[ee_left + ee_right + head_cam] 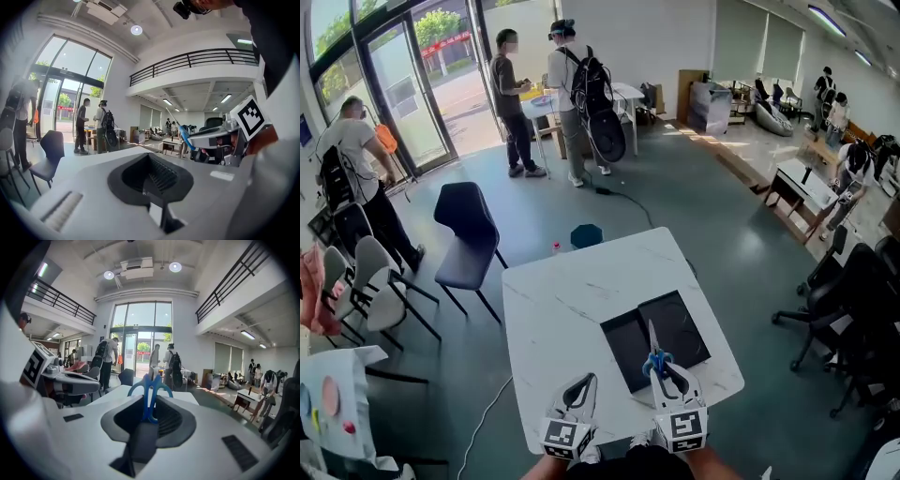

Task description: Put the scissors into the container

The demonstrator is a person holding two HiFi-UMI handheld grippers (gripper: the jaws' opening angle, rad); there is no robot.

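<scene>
Holding scissors [652, 336], right tongs [664, 373], dark chair [469, 239] beside table [572, 300]

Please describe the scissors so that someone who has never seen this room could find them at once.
On the white table in the foreground, a black container lies near the right corner. Above it the right gripper holds the scissors in its fingers, blades pointing away from the person. Their bright blue handles are the only colour among white, black and grey.

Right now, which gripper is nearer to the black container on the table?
Right. The right gripper holds the scissors over the container's near edge; the left gripper is off to its left, above bare table.
</scene>
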